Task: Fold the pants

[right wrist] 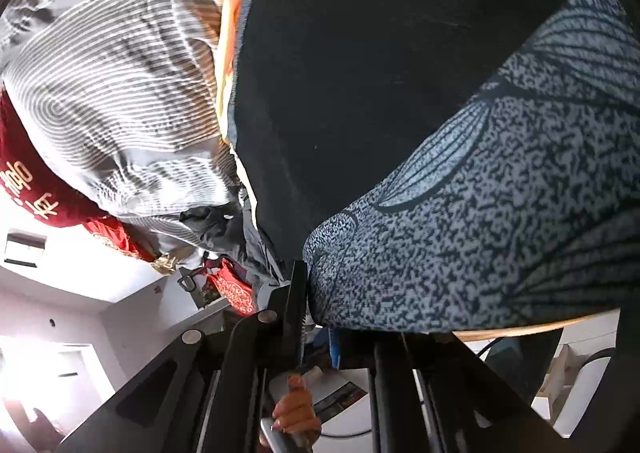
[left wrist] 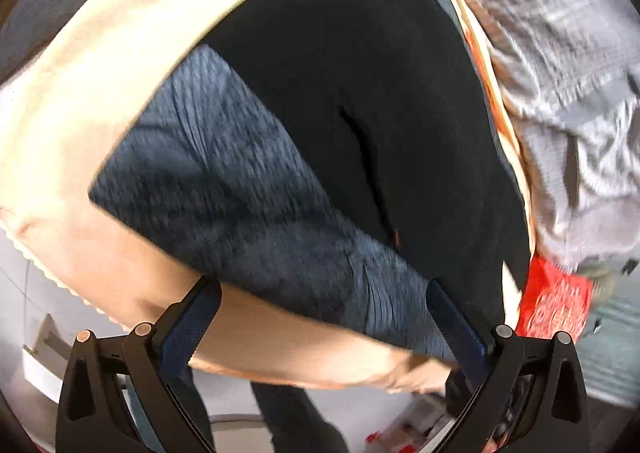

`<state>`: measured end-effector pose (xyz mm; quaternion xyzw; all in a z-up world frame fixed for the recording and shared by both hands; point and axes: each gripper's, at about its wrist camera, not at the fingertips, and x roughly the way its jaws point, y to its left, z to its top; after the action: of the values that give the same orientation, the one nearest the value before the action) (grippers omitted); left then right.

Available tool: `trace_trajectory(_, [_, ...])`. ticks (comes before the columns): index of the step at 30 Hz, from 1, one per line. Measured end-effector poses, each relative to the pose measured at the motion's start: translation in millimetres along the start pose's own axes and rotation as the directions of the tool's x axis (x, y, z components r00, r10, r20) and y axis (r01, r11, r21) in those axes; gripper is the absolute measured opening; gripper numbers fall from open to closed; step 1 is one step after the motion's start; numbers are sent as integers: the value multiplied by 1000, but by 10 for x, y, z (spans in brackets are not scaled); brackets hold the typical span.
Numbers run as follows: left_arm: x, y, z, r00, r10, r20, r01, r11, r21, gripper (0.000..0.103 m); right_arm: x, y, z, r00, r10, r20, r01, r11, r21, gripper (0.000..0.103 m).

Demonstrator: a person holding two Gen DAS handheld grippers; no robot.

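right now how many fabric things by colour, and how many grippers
Blue patterned pants: 1
Black garment: 1
Grey striped bedding: 1
Red cloth with writing: 1
Grippers: 2, the left gripper and the right gripper
Total: 6

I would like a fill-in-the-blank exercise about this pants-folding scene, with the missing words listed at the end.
1. The left gripper has its jaws ____, with nothing pressed between the pads.
2. The right gripper is shut on the edge of the blue ____ fabric.
3. The plain pants lying on the beige sheet are ____ in colour.
4. The rumpled cloth beside the pants has grey and white ____.

Missing words: open; patterned; black; stripes
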<state>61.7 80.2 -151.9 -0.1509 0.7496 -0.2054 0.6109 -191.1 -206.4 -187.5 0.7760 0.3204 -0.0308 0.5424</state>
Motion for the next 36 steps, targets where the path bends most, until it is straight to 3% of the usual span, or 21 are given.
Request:
trace_trajectory(1, [1, 16, 36, 1000, 1, 10, -1, 1000, -15, 91, -1, 29, 4, 1000, -6, -5, 6, 1000, -6, 10])
trace_trajectory(3, [52, 49, 76, 1000, -16, -15, 15, 999, -33, 38, -3, 73, 14, 1000, -24, -15, 24, 1000, -16, 10])
trace_trajectory(5, [29, 55, 95, 1000, -21, -20, 20, 998, -51, 29, -5, 76, -3, 999, -40, -16, 40, 999, -21, 10])
trace_trajectory(7, [-72, -30, 115, 1000, 0, -14, -1, 1000, -4, 20, -26, 154, -11, 998, -60, -8, 60, 998, -31, 10])
trace_trajectory(10, [-316, -330, 140, 1000, 19, 12, -21, 991, 129, 20, -84, 319, -26, 997, -76, 15, 77, 995, -62, 10])
trace_trajectory(14, [-594, -776, 278, 998, -7, 64, -11, 964, 264, 20, -174, 680, 43, 996, -50, 68, 58, 989, -135, 10])
trace_trajectory(19, [-643, -1263, 692, 992, -58, 110, 18, 943, 332, 20, -205, 1146, 382, 995, -32, 99, 54, 972, -229, 10])
trace_trajectory(23, [-476, -1524, 1175, 982, -60, 180, -6, 938, 348, 20, -14, 1445, 927, 995, -84, 59, 98, 953, -285, 10])
trace_trajectory(29, [221, -1788, 1820, 974, 57, 217, -125, 941, 314, 21, 407, 1632, 1820, 986, -166, 7, 162, 947, -279, 11])
trace_trajectory(33, [500, -1738, 2032, 972, 97, 214, -155, 950, 270, 41, 706, 1488, 2284, 970, -242, -21, 230, 943, -242, 13])
trace_trajectory(36, [443, -1771, 2127, 964, 115, 241, -176, 952, 249, 44, 850, 1398, 2446, 959, -281, -39, 264, 933, -243, 13])
